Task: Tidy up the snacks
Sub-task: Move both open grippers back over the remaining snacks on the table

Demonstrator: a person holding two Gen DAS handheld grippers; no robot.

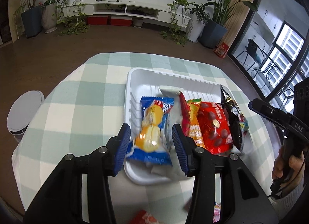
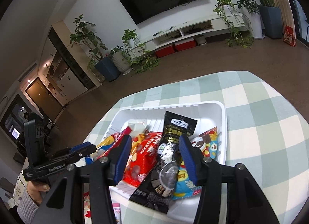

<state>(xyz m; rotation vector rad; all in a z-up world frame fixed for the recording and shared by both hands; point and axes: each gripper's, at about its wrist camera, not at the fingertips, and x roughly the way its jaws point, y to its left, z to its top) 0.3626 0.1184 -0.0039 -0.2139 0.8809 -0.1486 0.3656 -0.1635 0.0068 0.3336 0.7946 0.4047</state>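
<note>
A white tray (image 1: 146, 77) sits on the checked tablecloth and holds several snack packs. My left gripper (image 1: 151, 143) is open over the tray's near left end, its blue pads apart on either side of a blue pack of yellow cakes (image 1: 152, 127) that looks blurred. Beside it lie a white pack (image 1: 170, 91), an orange pack (image 1: 195, 119), a red chocolate bag (image 1: 214, 125) and a black pack (image 1: 234, 119). My right gripper (image 2: 154, 158) is open above the black pack (image 2: 170, 158) and the red bag (image 2: 143, 156), with a light blue pack (image 2: 185, 183) at its right.
The tray also shows in the right wrist view (image 2: 222, 119). Loose red and pink packs lie on the cloth near the table's front edge (image 1: 144, 218) (image 2: 117, 212). A white round bin (image 1: 25, 110) stands on the floor at the left.
</note>
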